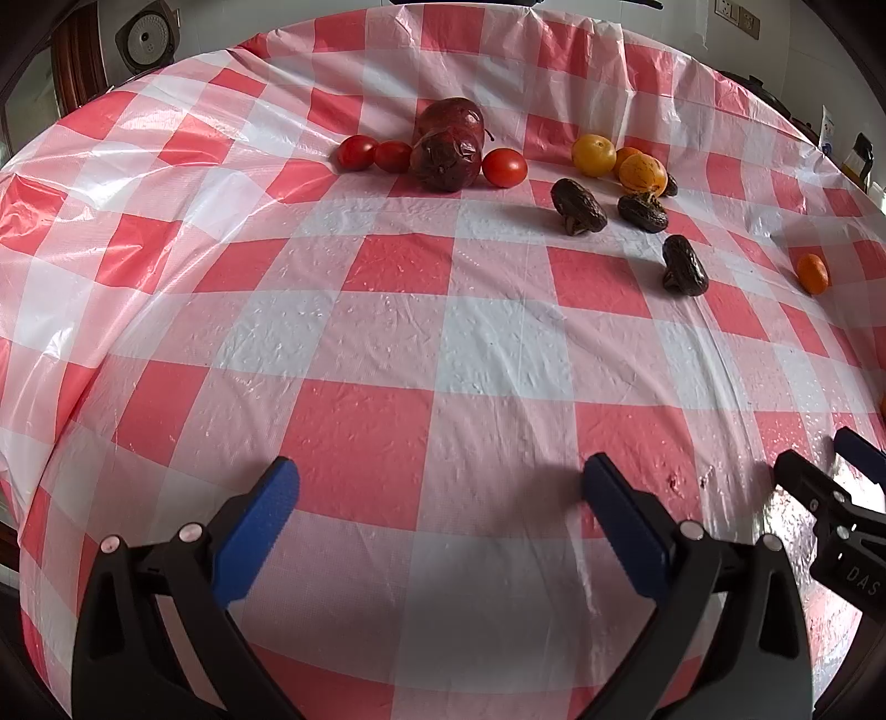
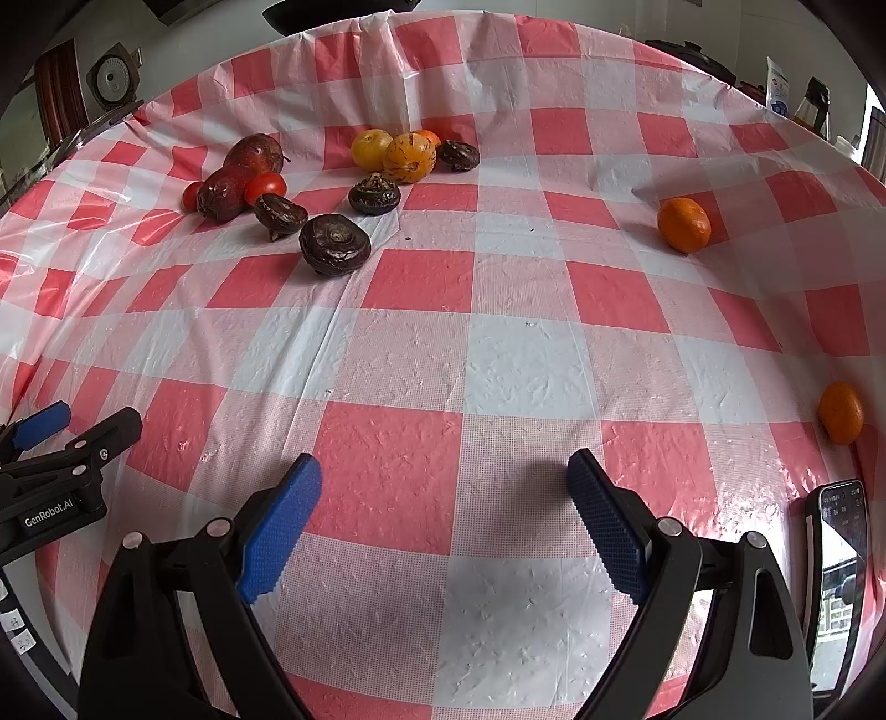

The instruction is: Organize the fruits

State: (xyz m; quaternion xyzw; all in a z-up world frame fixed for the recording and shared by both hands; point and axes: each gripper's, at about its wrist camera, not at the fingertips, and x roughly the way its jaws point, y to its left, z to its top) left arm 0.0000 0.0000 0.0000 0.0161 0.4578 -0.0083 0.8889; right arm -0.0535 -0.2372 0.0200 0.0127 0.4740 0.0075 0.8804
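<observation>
Two oranges (image 2: 684, 224) apart; phone (image 2: 836, 565) beside.

A round table is covered by a glossy red-and-white checked plastic cloth (image 2: 526, 365), creased and wrinkled, with daylight reflected off it. Behind the far left edge a pale wall is seen, with a round grey-and-white appliance (image 2: 113, 80) beside a dark red-brown wooden frame (image 2: 58, 94). Twin wall sockets (image 1: 739, 16) are mounted past the far right edge. A dark-capped bottle (image 2: 811, 105) is stood beyond the far right edge.
</observation>
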